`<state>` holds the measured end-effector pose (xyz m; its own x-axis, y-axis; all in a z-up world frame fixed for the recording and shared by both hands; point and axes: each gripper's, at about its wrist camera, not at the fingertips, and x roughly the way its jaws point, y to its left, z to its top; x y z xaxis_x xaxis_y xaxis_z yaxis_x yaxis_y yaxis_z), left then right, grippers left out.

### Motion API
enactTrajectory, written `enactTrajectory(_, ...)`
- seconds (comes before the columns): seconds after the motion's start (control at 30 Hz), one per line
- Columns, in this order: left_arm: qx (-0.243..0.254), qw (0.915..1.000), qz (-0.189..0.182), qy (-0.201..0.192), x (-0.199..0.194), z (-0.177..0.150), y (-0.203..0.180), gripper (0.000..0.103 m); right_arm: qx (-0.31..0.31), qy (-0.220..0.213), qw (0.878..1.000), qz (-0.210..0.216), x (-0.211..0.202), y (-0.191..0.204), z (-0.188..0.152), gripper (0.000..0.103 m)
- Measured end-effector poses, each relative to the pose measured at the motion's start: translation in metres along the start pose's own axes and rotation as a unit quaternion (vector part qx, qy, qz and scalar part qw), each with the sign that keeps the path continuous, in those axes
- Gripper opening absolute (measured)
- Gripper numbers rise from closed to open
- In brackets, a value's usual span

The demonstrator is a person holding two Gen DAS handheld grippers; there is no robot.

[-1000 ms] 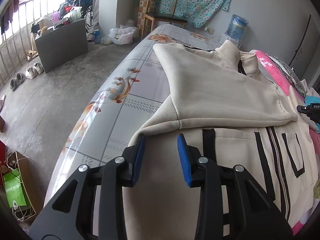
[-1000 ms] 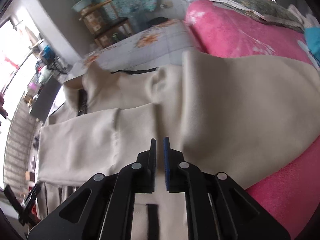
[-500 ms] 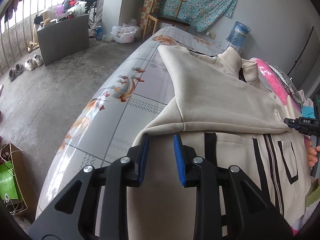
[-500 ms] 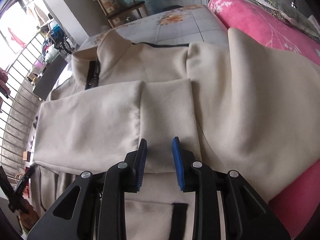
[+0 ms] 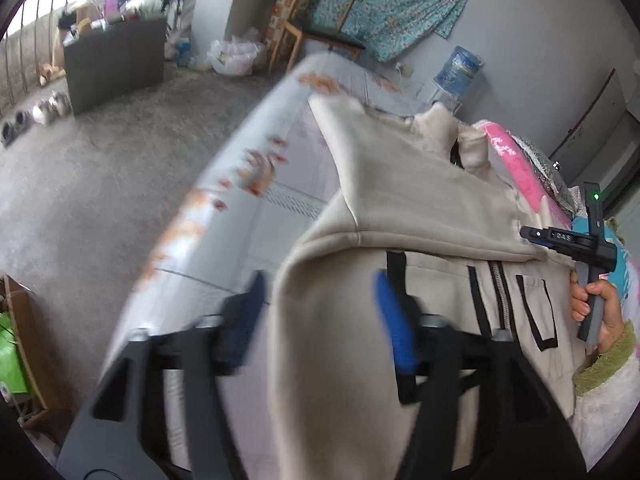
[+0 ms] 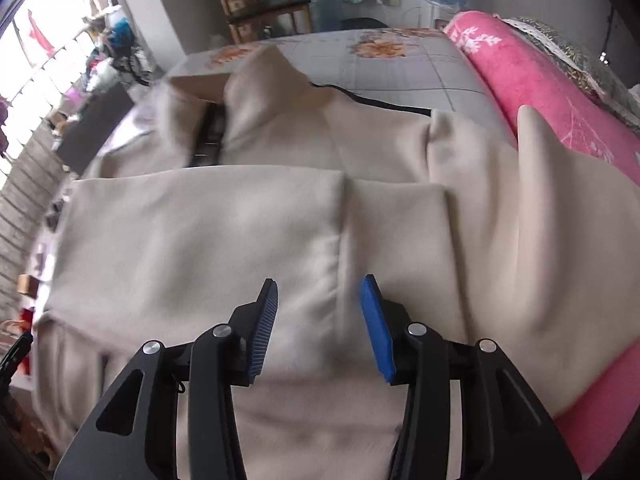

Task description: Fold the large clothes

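Observation:
A large beige jacket [image 5: 420,196] with black stripes and a zip lies on the bed, both sleeves folded across its chest. My left gripper [image 5: 320,312] is open, its jaws wide on either side of the jacket's left edge fold. My right gripper [image 6: 320,320] is open above the folded sleeves [image 6: 200,240] near the jacket's middle, holding nothing. The right gripper also shows in the left wrist view [image 5: 568,240], at the jacket's far side, held by a hand. The collar [image 6: 272,92] stands up at the far end.
The bed has a grey tiled sheet with orange flowers [image 5: 256,176]. A pink blanket [image 6: 560,92] lies along the right side. The bed's left edge drops to a concrete floor [image 5: 100,184]. A wooden chair [image 5: 320,36] and a water bottle [image 5: 456,72] stand beyond the bed.
Both grippers have opened wider. The left gripper has moved forward over the jacket's left edge. The right gripper has moved further over the folded sleeves.

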<state>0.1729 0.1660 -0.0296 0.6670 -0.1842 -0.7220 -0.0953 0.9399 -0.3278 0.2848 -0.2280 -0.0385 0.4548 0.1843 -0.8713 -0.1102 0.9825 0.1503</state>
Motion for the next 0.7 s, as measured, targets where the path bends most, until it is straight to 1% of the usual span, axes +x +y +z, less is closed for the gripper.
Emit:
enactTrajectory(0.07, 0.028, 0.9994, 0.012, -0.016, -0.025, 0.007, -0.004, 0.070, -0.012, -0.007, 1.000, -0.008, -0.017, 0.006, -0.008, 0.058)
enactTrajectory(0.1, 0.037, 0.9990, 0.018, -0.020, -0.031, 0.010, -0.006, 0.073, -0.019, -0.010, 1.000, -0.011, -0.024, 0.009, -0.012, 0.061)
enactTrajectory(0.17, 0.063, 0.9969, 0.037, -0.029, -0.046, 0.022, -0.017, 0.080, -0.029, -0.015, 0.999, -0.012, -0.036, 0.012, -0.021, 0.069)
enactTrajectory(0.23, 0.088, 0.9943, 0.049, -0.035, -0.051, 0.031, -0.032, 0.084, -0.029, -0.014, 0.999, -0.020, -0.043, 0.014, -0.029, 0.075)
enactTrajectory(0.3, 0.110, 0.9915, 0.058, -0.039, -0.049, 0.041, -0.052, 0.085, -0.030, -0.010, 0.999, -0.030, -0.045, 0.014, -0.035, 0.076)
enactTrajectory(0.33, 0.118, 0.9904, 0.062, -0.036, -0.043, 0.046, -0.066, 0.086, -0.032, -0.007, 0.999, -0.037, -0.046, 0.014, -0.040, 0.077)
enactTrajectory(0.4, 0.130, 0.9894, 0.057, -0.032, -0.032, 0.052, -0.085, 0.087, -0.040, -0.005, 0.998, -0.051, -0.047, 0.014, -0.049, 0.080)
enactTrajectory(0.53, 0.167, 0.9846, 0.052, -0.004, 0.009, 0.059, -0.131, 0.089, -0.059, -0.001, 0.996, -0.064, -0.044, 0.013, -0.064, 0.086)
enactTrajectory(0.63, 0.209, 0.9752, 0.072, 0.018, 0.053, 0.055, -0.166, 0.089, -0.070, 0.008, 0.995, -0.071, -0.036, 0.013, -0.074, 0.088)
enactTrajectory(0.7, 0.227, 0.9696, 0.086, 0.032, 0.079, 0.050, -0.182, 0.089, -0.075, 0.014, 0.994, -0.077, -0.029, 0.013, -0.077, 0.088)
